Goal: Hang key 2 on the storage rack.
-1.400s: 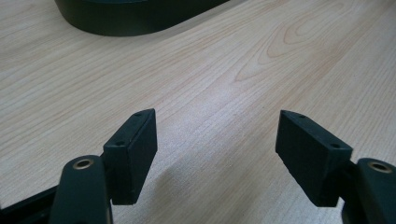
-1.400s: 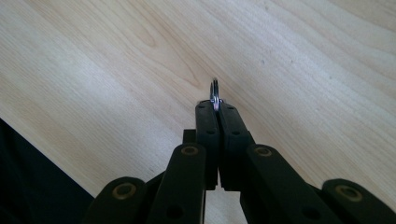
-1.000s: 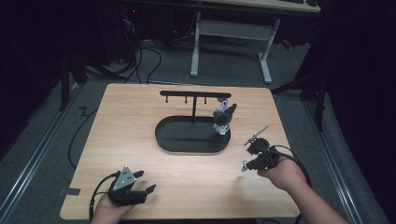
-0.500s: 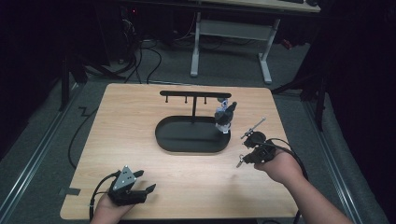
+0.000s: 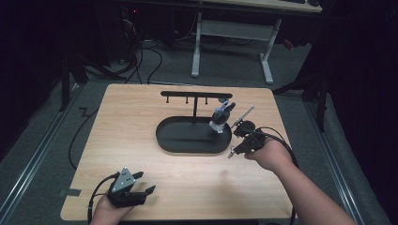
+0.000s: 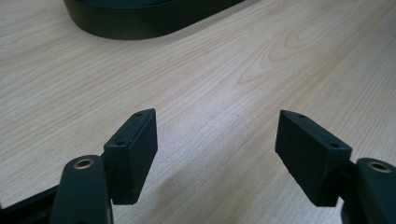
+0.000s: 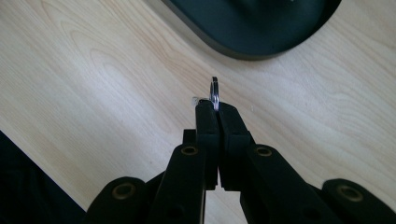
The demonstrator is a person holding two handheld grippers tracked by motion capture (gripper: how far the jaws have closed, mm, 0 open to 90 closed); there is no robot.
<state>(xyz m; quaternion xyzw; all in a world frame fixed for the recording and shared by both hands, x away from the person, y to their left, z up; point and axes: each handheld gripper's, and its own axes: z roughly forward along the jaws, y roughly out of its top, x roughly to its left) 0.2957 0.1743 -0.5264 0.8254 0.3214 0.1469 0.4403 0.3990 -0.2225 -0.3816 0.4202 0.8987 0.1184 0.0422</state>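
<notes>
At the near left corner of the desk [image 5: 141,140] the left tool [image 5: 141,190] rests low in the person's left hand [image 5: 105,211], a grey three-cornered plate on top. In the left gripper view its two black pads stand wide apart with bare wood grain between them and nothing touching either one; the dark rim of the tray shows at the top of that view.

Farther in, toward the right edge of the desk, the right hand [image 5: 270,154] holds the right tool [image 5: 231,153] above the wood, just off the right end of the black oval tray [image 5: 178,140]. In the right gripper view this tool [image 7: 215,106] has its pads pressed together on a small metal ring [image 7: 215,91], which stands on edge and sticks up out of the tips. The ring is clear of the desk, and the curved end of the tray [image 7: 261,32] lies just beyond it. A thin metal rod [image 5: 245,112] pokes up from the top of the right tool and a cable trails back along the forearm.

In the middle of the desk the tray carries a T-shaped black stand [image 5: 195,96] with short pegs under its crossbar. From the right end of that bar hangs a small grey and blue keychain figure [image 5: 220,117], over the tray's right part, near the right tool but apart from it.
</notes>
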